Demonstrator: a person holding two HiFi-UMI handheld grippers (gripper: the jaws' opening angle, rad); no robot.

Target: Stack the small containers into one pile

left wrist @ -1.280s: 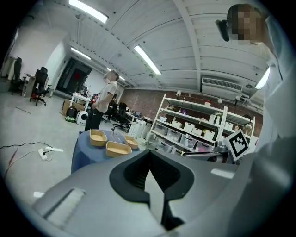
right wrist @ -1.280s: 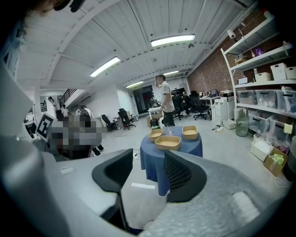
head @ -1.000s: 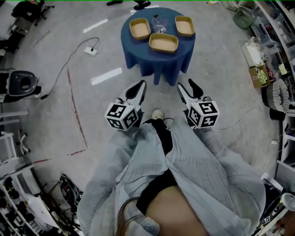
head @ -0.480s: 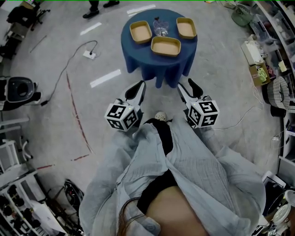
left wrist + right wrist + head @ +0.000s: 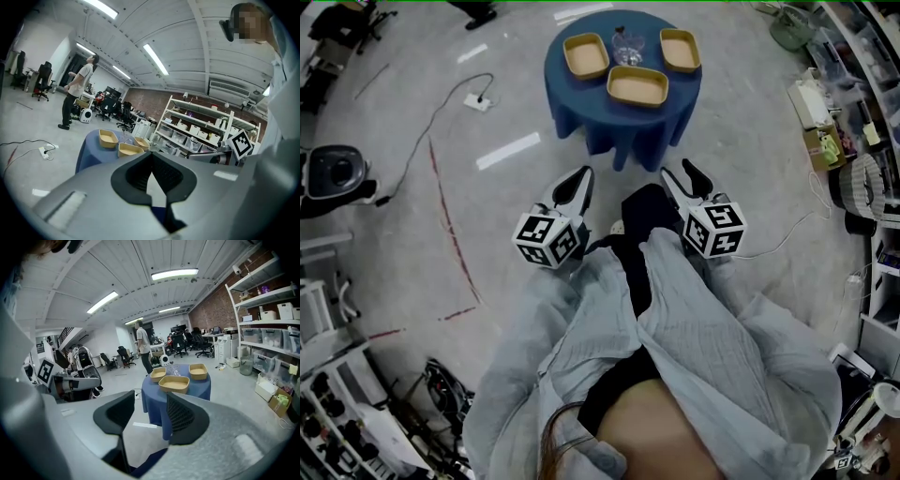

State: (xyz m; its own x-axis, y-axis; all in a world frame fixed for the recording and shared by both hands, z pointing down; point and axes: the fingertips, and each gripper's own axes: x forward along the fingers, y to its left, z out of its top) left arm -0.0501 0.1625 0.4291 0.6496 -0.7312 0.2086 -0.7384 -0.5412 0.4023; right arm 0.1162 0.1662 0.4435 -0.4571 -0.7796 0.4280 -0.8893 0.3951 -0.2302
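The floor [image 5: 520, 108] before the blue table [image 5: 628, 136] is free, with a power strip [image 5: 475, 100] only at the left; on its top, three containers [image 5: 637, 86] and a clear item [image 5: 627, 49] leave narrow gaps.

At twelve o'clock in the head view stands a round table [image 5: 628, 141] under a blue cloth, bearing a clear glass thing [image 5: 628, 49], with a power strip [image 5: 475, 100] and a white tape strip [image 5: 508, 150] at eleven, a red floor line [image 5: 450, 225] at nine, boxes [image 5: 820, 127] at two, and a person [image 5: 141, 347] standing beyond the table.
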